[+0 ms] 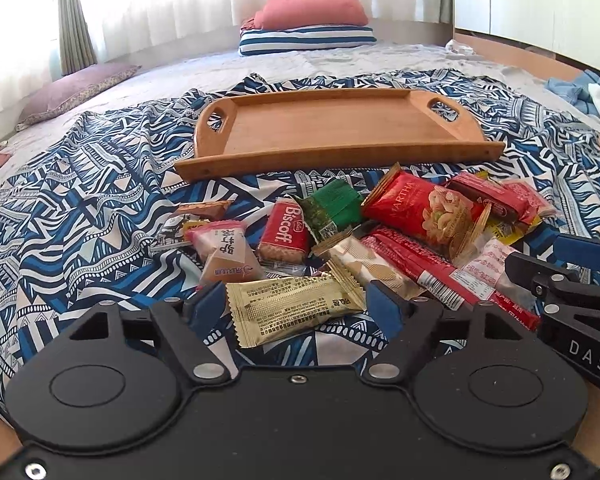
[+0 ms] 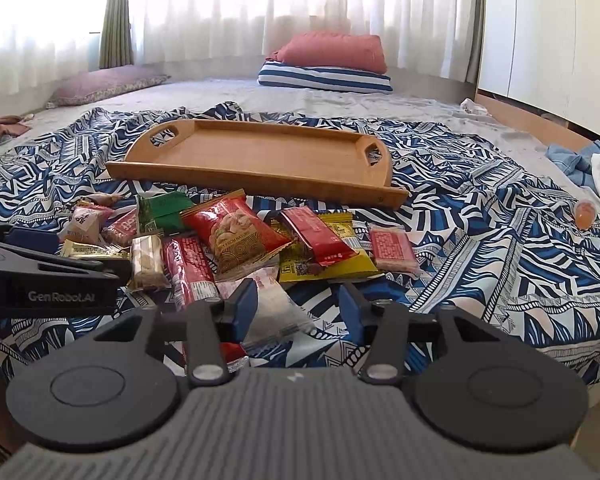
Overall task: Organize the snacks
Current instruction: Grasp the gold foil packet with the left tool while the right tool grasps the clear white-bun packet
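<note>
A heap of snack packets lies on the patterned blue cloth, in front of an empty wooden tray. My left gripper is open, and a gold packet lies flat between its blue fingertips without either one pressing it. My right gripper is open too. A clear white packet lies by its left fingertip, apart from the right one. Further in the heap are a red Biscoff packet, a green packet and a red nut bag. Each gripper shows at the edge of the other's view.
This is a bed with a red pillow on a striped one at the far end and a purple pillow at the left. A blue garment and a small orange object lie to the right. A wooden bed edge runs along the right.
</note>
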The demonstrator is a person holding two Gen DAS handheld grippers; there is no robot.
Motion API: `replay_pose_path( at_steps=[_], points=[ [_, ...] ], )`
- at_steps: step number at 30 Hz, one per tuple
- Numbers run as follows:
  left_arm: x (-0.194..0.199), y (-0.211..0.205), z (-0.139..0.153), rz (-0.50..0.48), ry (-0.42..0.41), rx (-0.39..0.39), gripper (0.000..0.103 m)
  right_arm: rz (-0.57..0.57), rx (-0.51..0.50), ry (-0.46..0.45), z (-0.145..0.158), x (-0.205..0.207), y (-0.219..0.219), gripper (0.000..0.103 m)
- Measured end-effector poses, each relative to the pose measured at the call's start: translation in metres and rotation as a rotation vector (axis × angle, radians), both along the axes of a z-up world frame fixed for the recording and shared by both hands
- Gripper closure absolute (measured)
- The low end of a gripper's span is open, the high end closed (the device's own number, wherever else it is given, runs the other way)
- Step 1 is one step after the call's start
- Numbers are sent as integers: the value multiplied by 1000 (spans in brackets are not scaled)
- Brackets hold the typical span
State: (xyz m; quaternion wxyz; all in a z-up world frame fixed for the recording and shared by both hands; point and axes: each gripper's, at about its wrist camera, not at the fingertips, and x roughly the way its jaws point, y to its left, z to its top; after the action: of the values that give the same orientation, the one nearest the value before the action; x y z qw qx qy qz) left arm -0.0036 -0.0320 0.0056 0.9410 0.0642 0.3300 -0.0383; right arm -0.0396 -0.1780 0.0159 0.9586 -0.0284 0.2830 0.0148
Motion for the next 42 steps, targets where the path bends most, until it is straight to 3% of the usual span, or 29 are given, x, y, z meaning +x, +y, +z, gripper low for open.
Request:
replay_pose_path(
  at_steps=[4,10,17,19,27,28,31,34,38,42],
  points=[
    [3,-3,-4,2,5,21,26,12,11,3,-1,1,1,49],
    [5,3,-8,1,20,-12,25,30,42,20,-4,4,3,49],
    [0,4,-6,-28,27,-50,47,34,39,22,-7,6,4,46],
    [-1,4,-5,-30,22,-47,50,33,36,33,-8,8,4,42],
    [-5,5,0,-36,15,-47,56,41,17,44,-14,12,6,41],
    [-7,5,1,-32,9,-44,62,40,20,46,-14,12,6,41],
    [-9,5,5,-39,4,-55,71,41,37,40,-12,12,4,53],
    [-10,5,6,-45,4,-58,70,44,54,37,-10,10,3,55],
    [-5,5,1,-33,15,-79,58,44,54,38,-10,9,3,54],
    [3,9,-1,-11,26,-132,59,43,59,38,-10,10,2,50]
  ],
)
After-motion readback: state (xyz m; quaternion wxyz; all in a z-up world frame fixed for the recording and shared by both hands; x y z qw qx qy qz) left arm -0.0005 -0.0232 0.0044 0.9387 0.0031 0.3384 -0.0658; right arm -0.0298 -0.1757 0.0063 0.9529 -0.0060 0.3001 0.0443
